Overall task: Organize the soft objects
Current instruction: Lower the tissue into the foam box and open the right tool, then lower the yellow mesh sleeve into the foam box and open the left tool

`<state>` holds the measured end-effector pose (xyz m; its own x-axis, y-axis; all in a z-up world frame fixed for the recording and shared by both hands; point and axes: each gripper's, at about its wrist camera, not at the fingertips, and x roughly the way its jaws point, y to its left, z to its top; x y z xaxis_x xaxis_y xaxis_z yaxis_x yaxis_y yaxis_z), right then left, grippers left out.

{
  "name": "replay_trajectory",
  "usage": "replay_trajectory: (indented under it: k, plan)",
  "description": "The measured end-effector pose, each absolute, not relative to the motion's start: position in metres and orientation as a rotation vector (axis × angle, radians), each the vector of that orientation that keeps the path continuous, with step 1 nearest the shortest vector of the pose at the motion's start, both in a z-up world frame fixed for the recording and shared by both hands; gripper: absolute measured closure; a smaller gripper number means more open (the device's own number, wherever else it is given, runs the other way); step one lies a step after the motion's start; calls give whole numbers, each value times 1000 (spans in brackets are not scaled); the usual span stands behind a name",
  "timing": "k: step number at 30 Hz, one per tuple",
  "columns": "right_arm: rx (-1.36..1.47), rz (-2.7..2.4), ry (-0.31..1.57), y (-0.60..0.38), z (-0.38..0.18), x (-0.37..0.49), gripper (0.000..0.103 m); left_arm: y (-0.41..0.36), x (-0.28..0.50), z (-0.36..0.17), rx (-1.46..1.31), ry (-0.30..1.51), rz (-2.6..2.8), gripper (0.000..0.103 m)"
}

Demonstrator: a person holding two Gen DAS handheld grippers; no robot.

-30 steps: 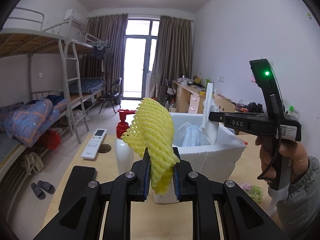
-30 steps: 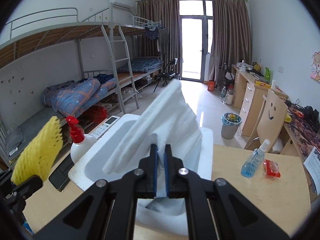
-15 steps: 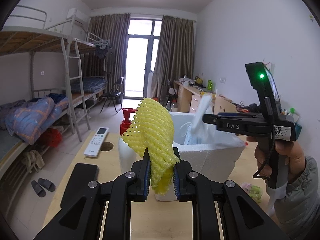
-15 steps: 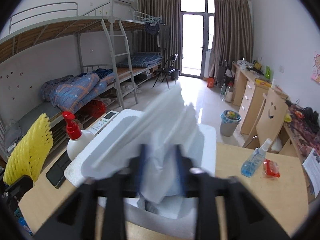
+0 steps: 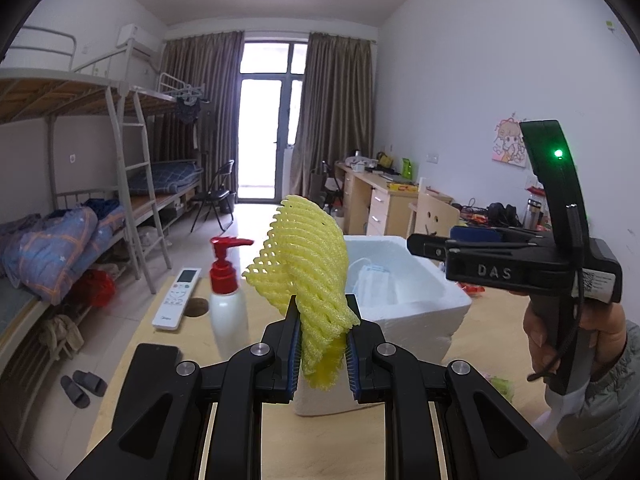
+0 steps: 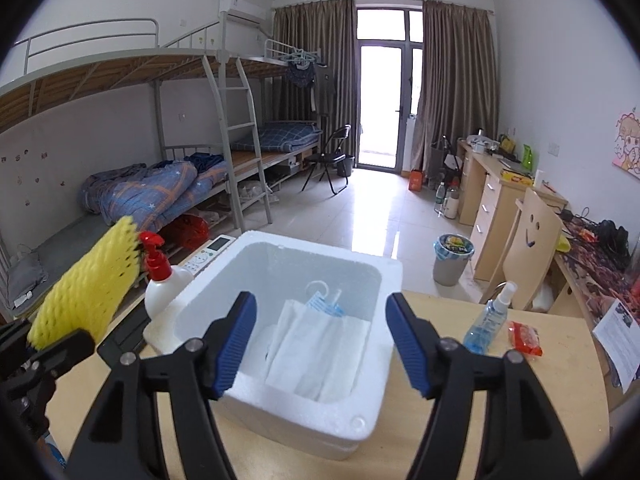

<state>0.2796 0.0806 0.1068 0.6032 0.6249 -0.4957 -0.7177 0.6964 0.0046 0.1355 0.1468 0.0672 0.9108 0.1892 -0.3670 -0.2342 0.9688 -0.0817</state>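
Note:
My left gripper (image 5: 322, 354) is shut on a yellow foam net (image 5: 306, 274) and holds it upright above the table, just left of the white foam box (image 5: 416, 304). The net also shows at the left of the right wrist view (image 6: 86, 288). My right gripper (image 6: 322, 346) is open and empty, hovering over the box (image 6: 360, 424). A white cloth (image 6: 320, 356) lies inside the box with a face mask (image 6: 326, 306) behind it. In the left wrist view the right gripper (image 5: 424, 242) sits above the box's right side.
A white pump bottle with a red top (image 5: 226, 304), a remote control (image 5: 176, 298) and a black phone (image 5: 150, 368) lie on the wooden table (image 5: 320, 440) to the left. A blue spray bottle (image 6: 486, 322) and a red packet (image 6: 524, 338) lie to the right.
My right gripper opened and let go of the white cloth, which dropped into the foam box. My left gripper keeps hold of the yellow net.

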Motion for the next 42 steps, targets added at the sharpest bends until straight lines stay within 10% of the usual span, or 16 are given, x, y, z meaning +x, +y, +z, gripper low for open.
replay_trajectory:
  k: [42]
  plan:
    - [-98, 633, 441, -18, 95, 249, 17, 128, 217, 74, -80, 429, 113, 83]
